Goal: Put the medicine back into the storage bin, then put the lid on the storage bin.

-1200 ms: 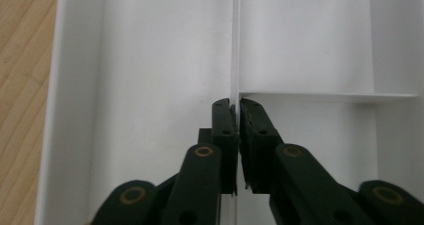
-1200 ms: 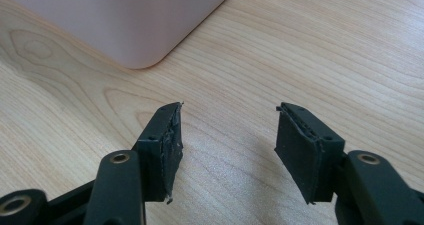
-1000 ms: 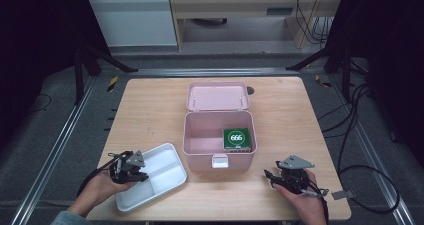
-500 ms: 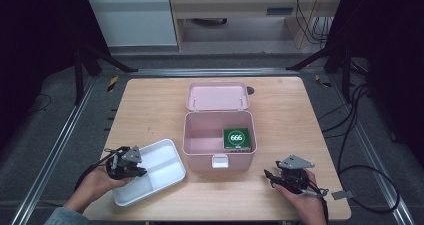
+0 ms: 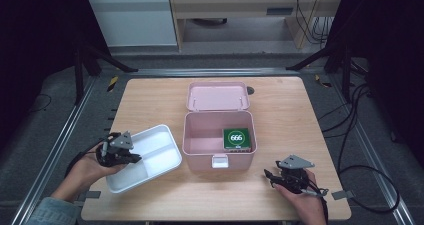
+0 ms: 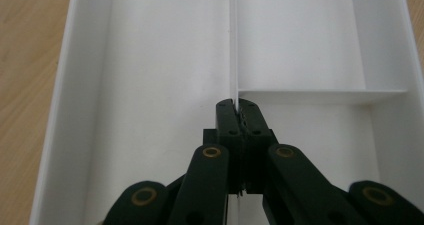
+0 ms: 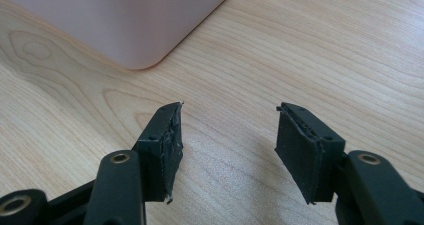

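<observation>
white tray (image 5: 150,155) dragged slightly leftward by left claw (image 5: 134,158)

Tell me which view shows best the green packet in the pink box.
The high view: the green packet lies in the open pink box, label up. The right gripper view catches a corner of that box, not the packet.

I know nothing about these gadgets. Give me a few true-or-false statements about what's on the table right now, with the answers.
1. The left tool is clamped on the white tray's inner divider. True.
2. The pink box has its lid shut. False: the lid lies open behind it.
3. A green packet marked 666 lies inside the box. True.
4. The right tool grips the box. False: its jaws are open over bare table.
</observation>
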Motion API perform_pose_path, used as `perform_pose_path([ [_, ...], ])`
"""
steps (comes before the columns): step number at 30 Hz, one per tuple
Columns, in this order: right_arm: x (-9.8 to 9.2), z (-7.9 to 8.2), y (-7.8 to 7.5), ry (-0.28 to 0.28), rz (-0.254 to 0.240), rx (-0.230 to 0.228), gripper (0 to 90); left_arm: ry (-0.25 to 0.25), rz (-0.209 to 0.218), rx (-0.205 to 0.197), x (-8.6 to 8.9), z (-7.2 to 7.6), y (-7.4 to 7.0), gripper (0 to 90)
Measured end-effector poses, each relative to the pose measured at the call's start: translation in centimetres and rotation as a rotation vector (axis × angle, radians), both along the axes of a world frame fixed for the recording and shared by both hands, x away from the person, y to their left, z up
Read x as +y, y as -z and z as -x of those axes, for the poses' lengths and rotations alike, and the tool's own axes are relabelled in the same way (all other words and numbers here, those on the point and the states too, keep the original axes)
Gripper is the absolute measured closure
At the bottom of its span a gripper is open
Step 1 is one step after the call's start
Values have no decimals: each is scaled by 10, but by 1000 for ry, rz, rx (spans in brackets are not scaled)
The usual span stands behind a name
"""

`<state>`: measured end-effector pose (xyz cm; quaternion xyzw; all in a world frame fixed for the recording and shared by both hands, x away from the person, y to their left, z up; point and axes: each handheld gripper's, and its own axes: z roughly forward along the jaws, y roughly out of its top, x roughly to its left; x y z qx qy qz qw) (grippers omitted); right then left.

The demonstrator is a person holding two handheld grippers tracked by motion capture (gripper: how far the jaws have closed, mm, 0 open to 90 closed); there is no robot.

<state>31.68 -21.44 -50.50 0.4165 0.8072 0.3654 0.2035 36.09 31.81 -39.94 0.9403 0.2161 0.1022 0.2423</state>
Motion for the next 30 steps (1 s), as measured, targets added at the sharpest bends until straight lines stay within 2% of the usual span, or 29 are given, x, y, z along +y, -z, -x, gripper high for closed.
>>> perform_pose_path([
  [2, 0, 0, -1, 0, 0, -2, 438, 6, 11, -24, 1, -6, -18, 895],
  [3, 0, 0, -1, 0, 0, -2, 438, 6, 11, -24, 1, -6, -18, 895],
  [4, 0, 0, -1, 2, -1, 0, 438, 9, 13, -42, 1, -12, -32, 894],
  [5, 0, 0, -1, 2, -1, 0, 438, 9, 13, -42, 1, -12, -32, 895],
  [6, 0, 0, 0, 3, 1, 0, 438, 6, 25, -58, 1, -18, -45, 895],
  [7, 0, 0, 0, 2, 0, 0, 438, 7, 30, -61, 0, -20, -51, 895],
  [8, 0, 0, 0, 0, 1, -2, 439, 7, 30, -61, 0, -20, -51, 895],
  [9, 1, 0, 0, -1, -2, -1, 439, 11, 38, -77, -2, -25, -62, 894],
  [10, 1, 0, 0, 0, -3, 0, 439, 11, 38, -77, -2, -25, -62, 895],
  [12, 1, 0, 0, -1, -3, 0, 439, 32, 42, -88, -11, -31, -77, 895],
  [15, 1, 0, 0, -1, -3, 1, 440, 49, 38, -95, -19, -36, -85, 895],
  [19, 0, 0, -1, -1, -5, -2, 440, 95, 32, -100, -42, -46, -97, 895],
  [25, 0, 0, -1, -2, -9, -3, 441, 154, 17, -94, -77, -59, -100, 895],
  [30, -2, -1, -1, 2, -19, 1, 441, 205, 23, -88, -106, -70, -101, 895],
])
